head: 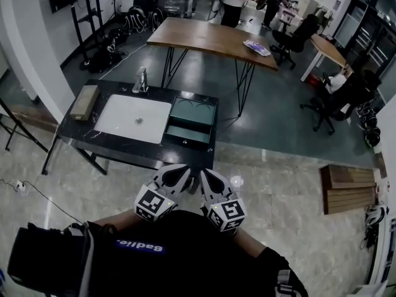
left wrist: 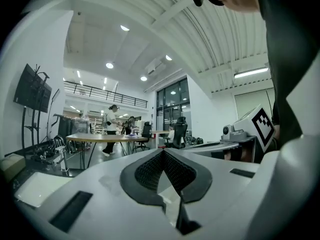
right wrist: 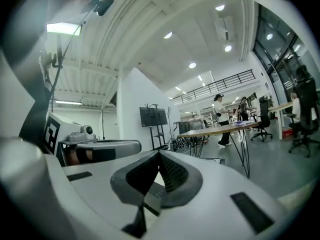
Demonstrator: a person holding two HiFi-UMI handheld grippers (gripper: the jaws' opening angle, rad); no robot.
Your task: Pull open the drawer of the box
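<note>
A teal box [head: 192, 112] with two round hollows in its top stands on the right end of a black table [head: 127, 146]. Its near section [head: 187, 133] looks like a drawer drawn toward me, though I cannot tell for sure. Both grippers hang close to my chest, well short of the table and off the box. The left gripper [head: 180, 173] [left wrist: 163, 156] is shut with nothing between its pads. The right gripper [head: 206, 177] [right wrist: 159, 157] is shut and empty too. They sit side by side, tips nearly touching.
A white sink basin [head: 133, 117] with a faucet [head: 142, 80] and a wooden block [head: 84, 101] fill the table's left. Behind stands a wooden table [head: 213, 39], with people and office chairs beyond. Stacked wooden boards [head: 348, 189] lie on the floor at right.
</note>
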